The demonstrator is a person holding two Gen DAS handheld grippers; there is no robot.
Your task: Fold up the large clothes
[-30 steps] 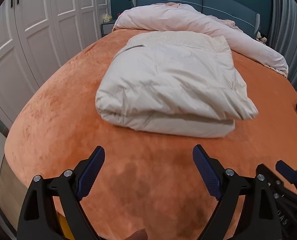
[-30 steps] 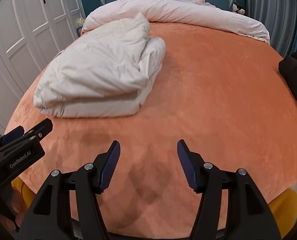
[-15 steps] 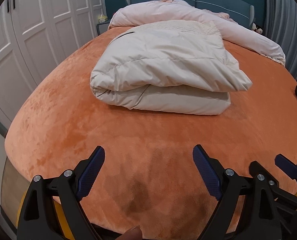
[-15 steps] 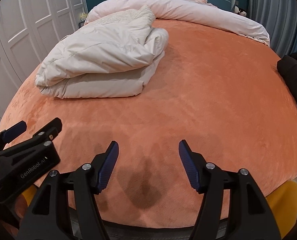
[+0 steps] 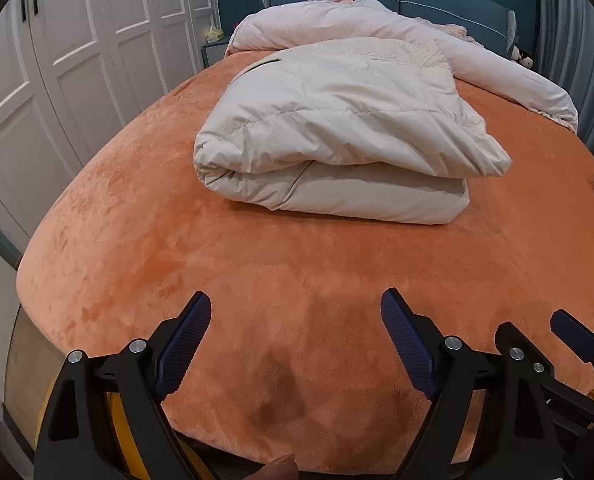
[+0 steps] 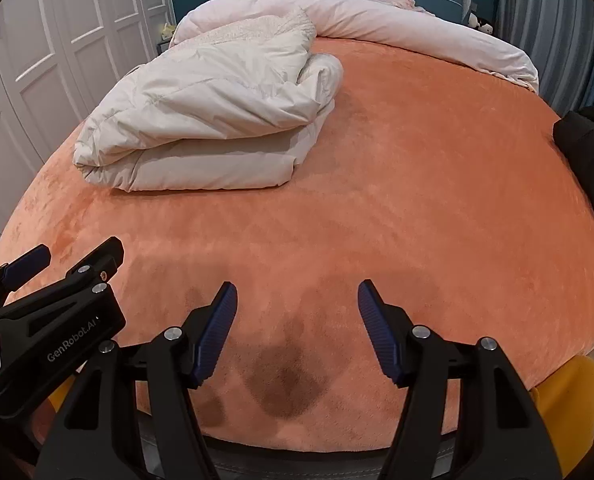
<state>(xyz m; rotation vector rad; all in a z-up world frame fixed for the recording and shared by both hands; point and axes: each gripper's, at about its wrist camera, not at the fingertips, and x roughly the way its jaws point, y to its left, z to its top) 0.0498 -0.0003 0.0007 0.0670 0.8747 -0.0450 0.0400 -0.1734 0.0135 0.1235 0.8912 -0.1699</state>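
Both your grippers are parked at the near edge of the bed, well apart from the garment, and that reads to me like you're done with this one rather than lining up another fold. Your left gripper point(image 5: 296, 326) has its jaws spread wide with nothing between them, just hovering over bare orange bedspread point(image 5: 257, 264). Your right gripper point(image 6: 297, 306) is the same deal, wide and empty, sitting just beside the left one on its right. The cream puffer coat point(image 5: 337, 136) is out in the middle of the bed, a bit left of centre in the right wrist view, with its far end close to the pale pink duvet point(image 5: 397, 32) bunched along the headboard side. It's folded into a chunky stack, a thicker puffy layer lying over a flatter one, with the rounded fold on the near left and the open edges toward the right. The top layer overhangs at the near right corner and looks kinda loose there, so not super crisp, but for something this puffy I'd call it folded. There's a fleecy lining showing at the far end. Something dark point(image 6: 589, 152) sits at the right edge of the bed, can't tell if that's your next piece.
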